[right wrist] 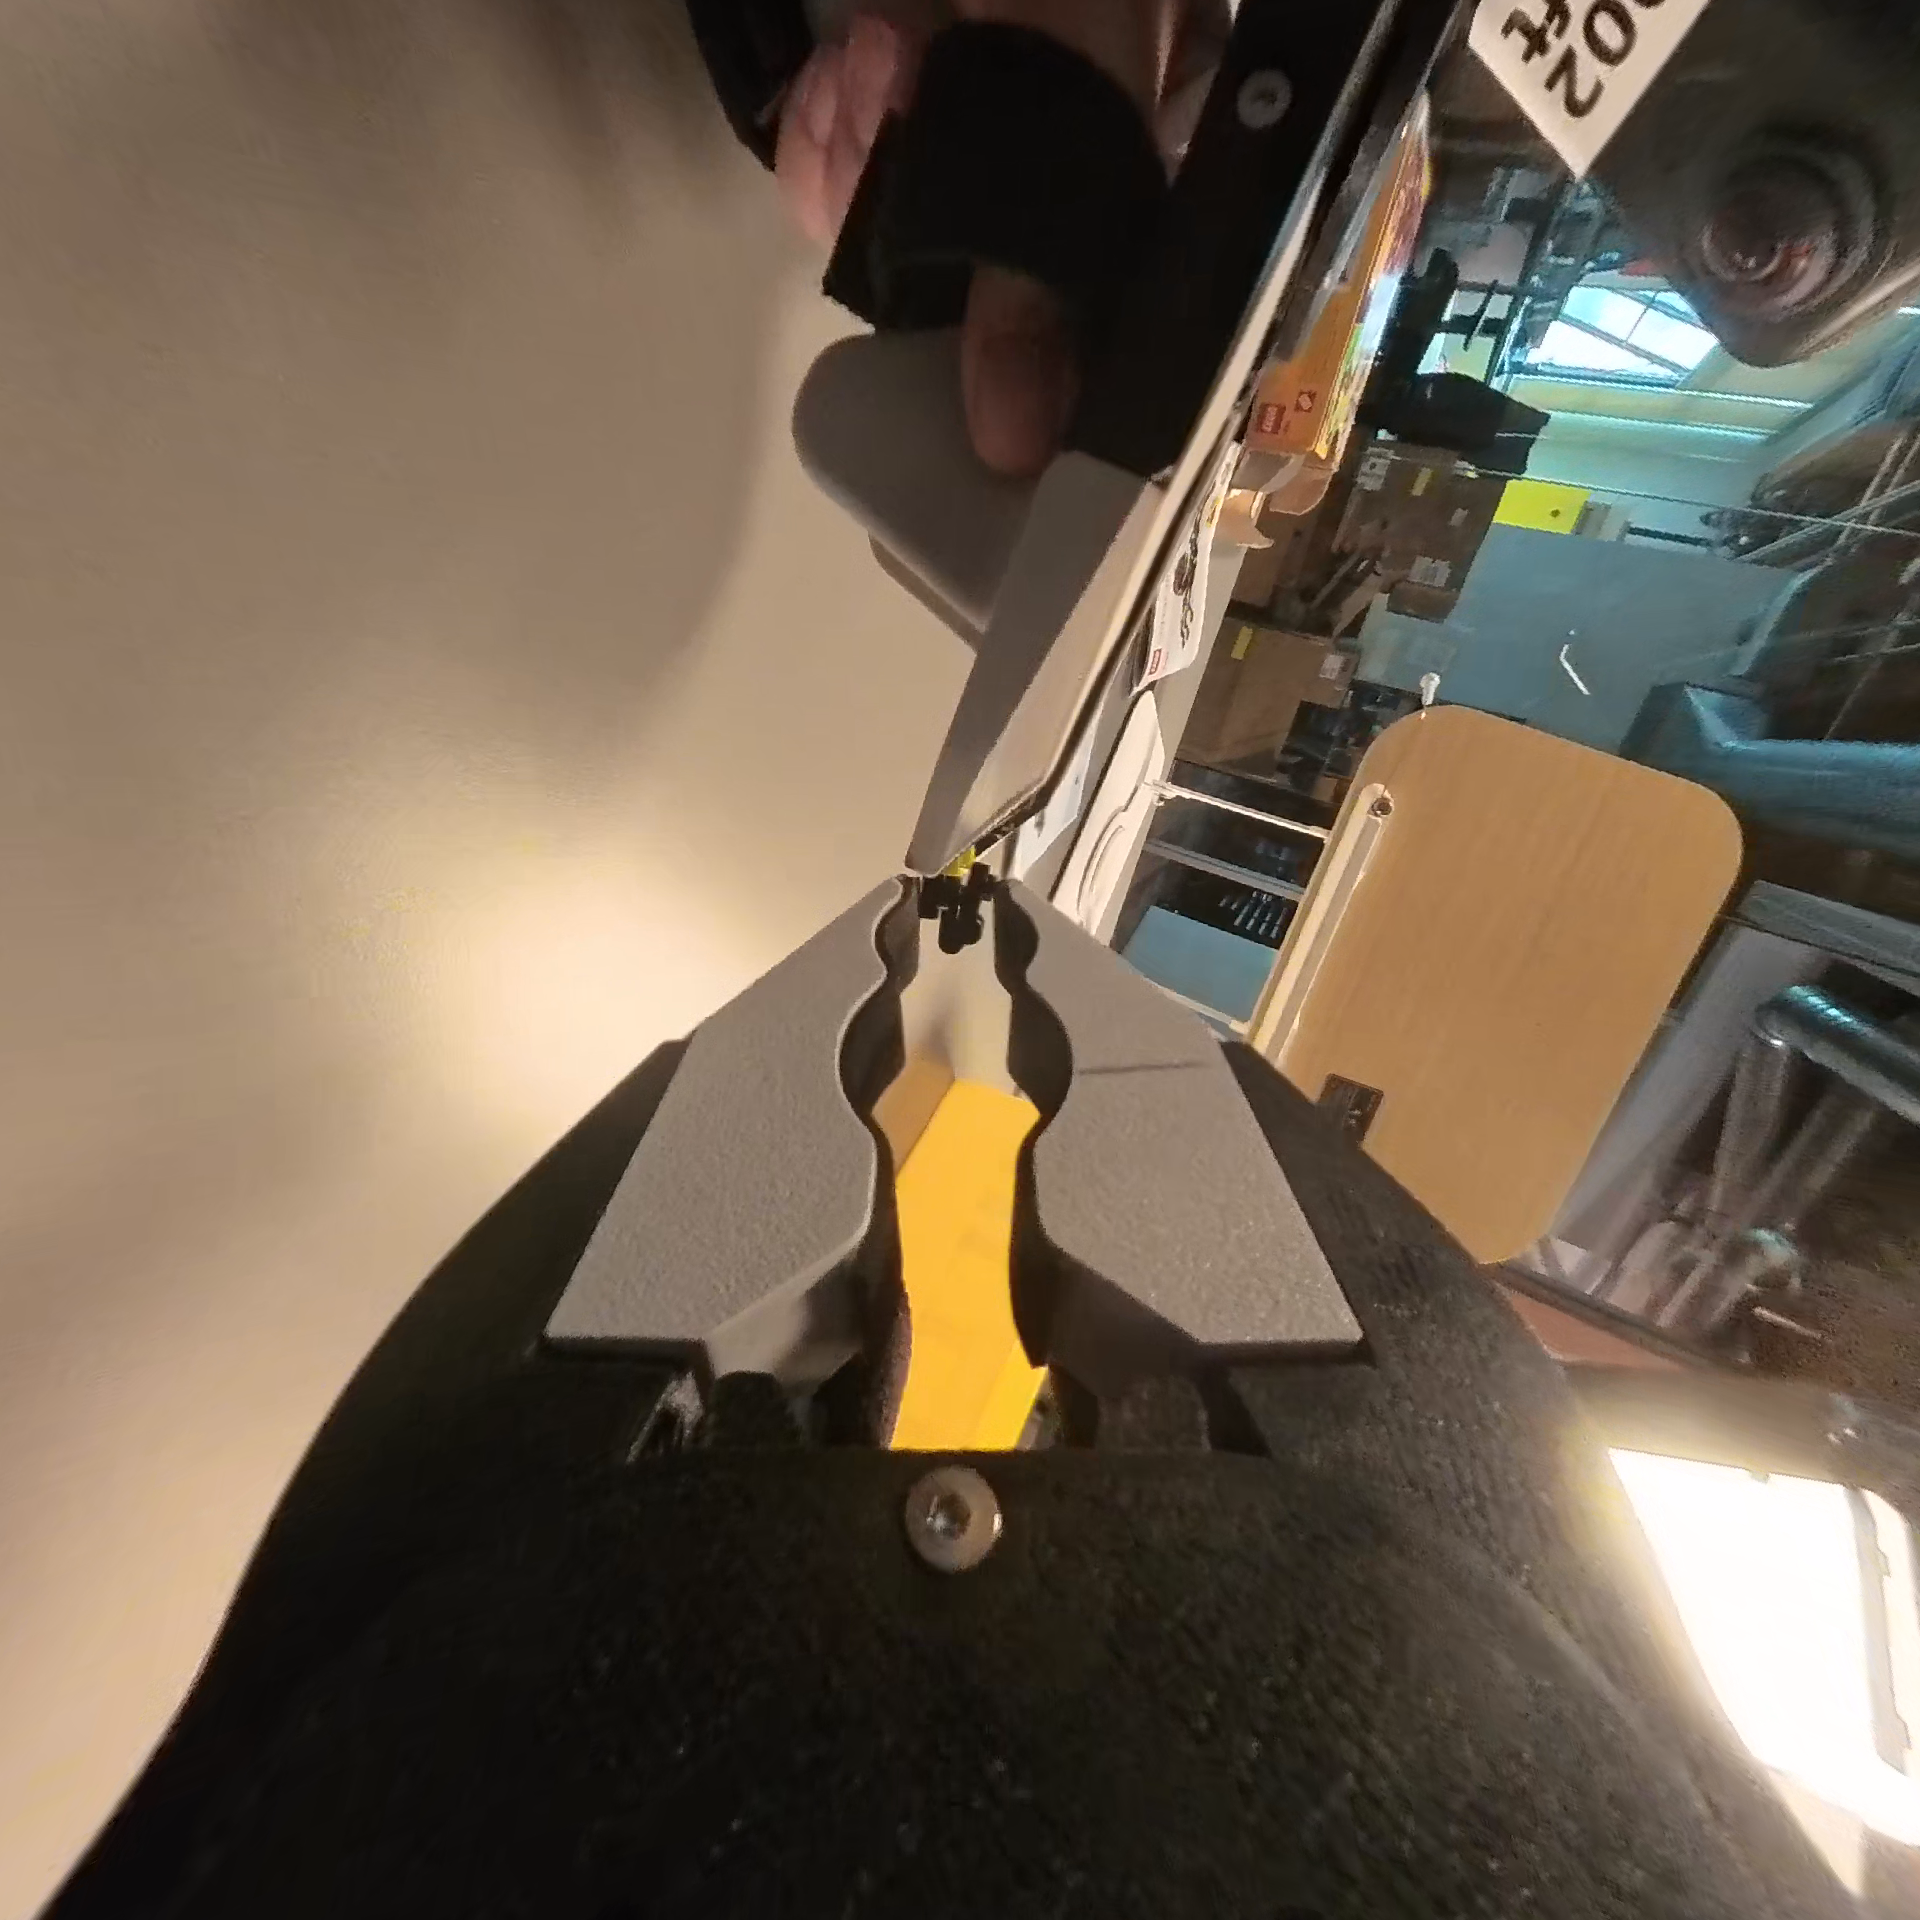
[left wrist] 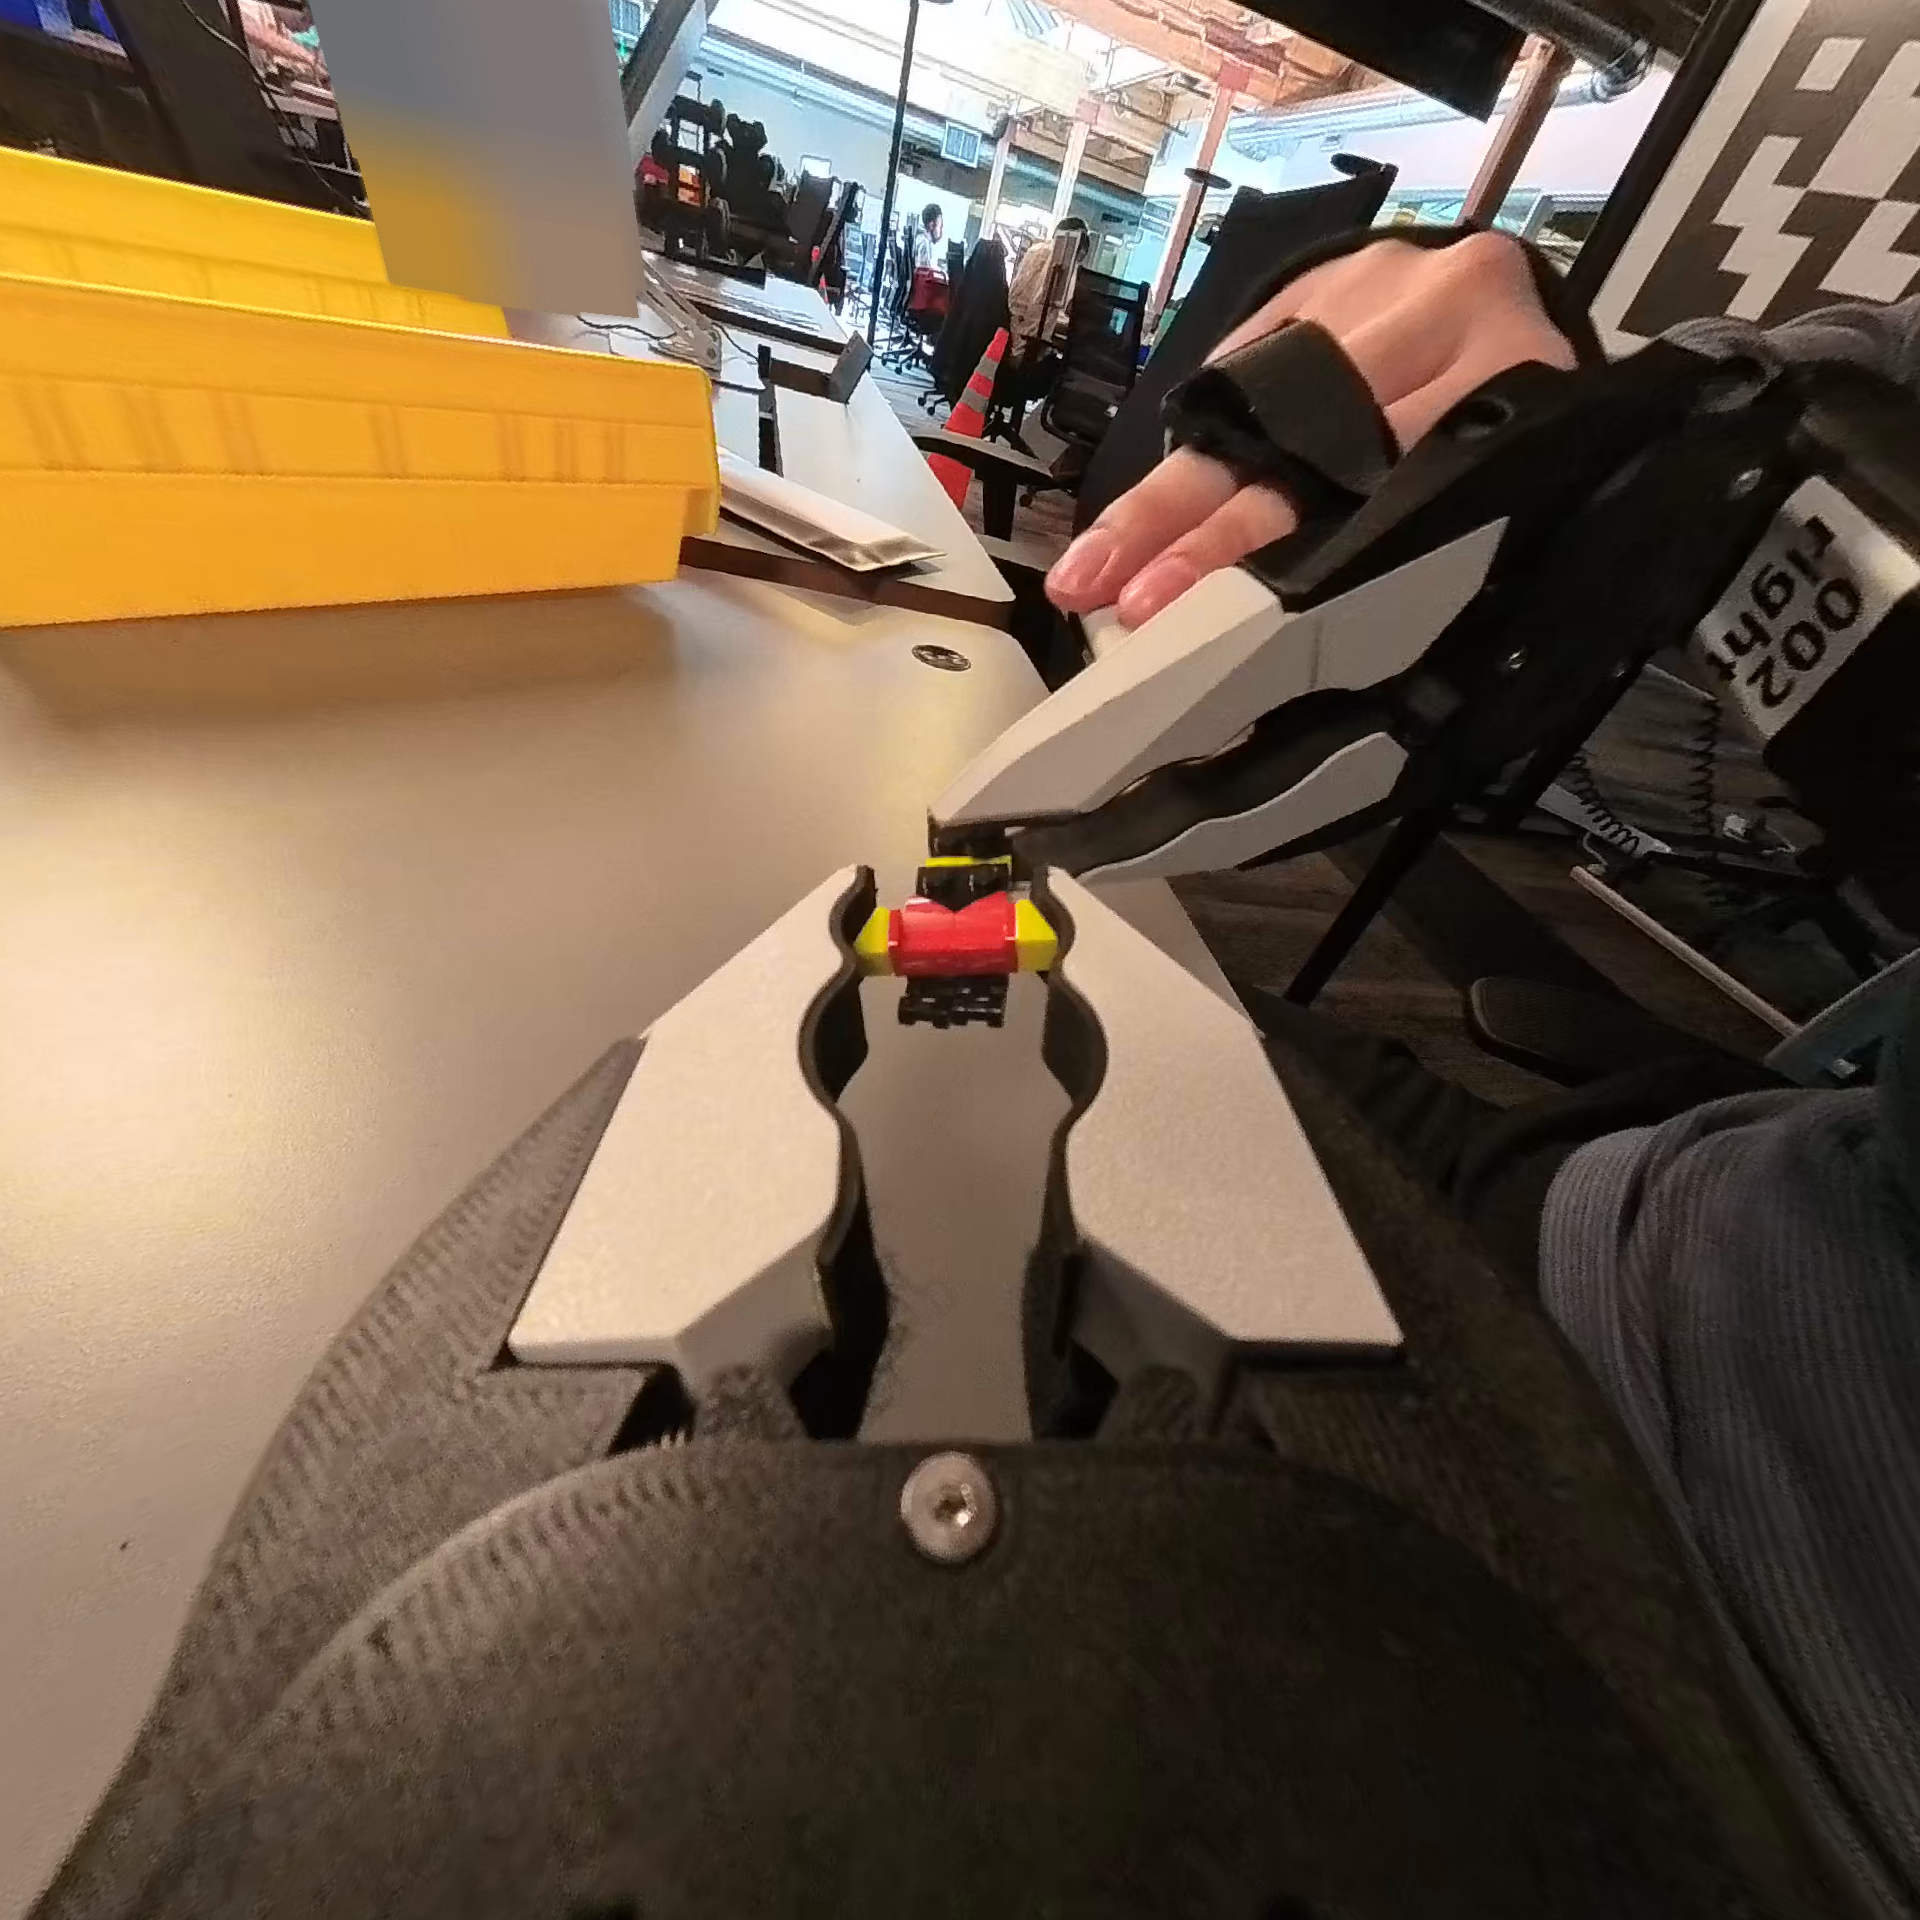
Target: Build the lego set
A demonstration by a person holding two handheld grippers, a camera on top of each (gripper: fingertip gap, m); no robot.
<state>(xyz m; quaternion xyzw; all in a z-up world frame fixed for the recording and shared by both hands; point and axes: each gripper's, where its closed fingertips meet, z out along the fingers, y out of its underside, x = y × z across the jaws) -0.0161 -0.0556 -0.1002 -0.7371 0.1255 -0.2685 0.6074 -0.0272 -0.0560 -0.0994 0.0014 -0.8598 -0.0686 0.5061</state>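
Left wrist view looks along a pale beige tabletop (left wrist: 343,935), smooth and bare near the camera, with stacked yellow bins (left wrist: 343,436) at about ten o'clock and a flat silver pouch (left wrist: 821,525) just past them. Beyond, at twelve o'clock, an open workspace runs back with office chairs, an orange traffic cone (left wrist: 977,416) and seated people under a timber ceiling. The left gripper (left wrist: 956,940) is closed to a narrow gap on a small lego build (left wrist: 956,935), red in the middle with yellow ends and black parts, held above the tabletop. From two o'clock the right gripper (left wrist: 977,831) comes in, its tips nipped on the black and yellow top of the build. Right wrist view is rolled sideways: tabletop at nine o'clock, and shelving, cardboard boxes (right wrist: 1278,686) and a light wooden panel (right wrist: 1496,987) at three o'clock.
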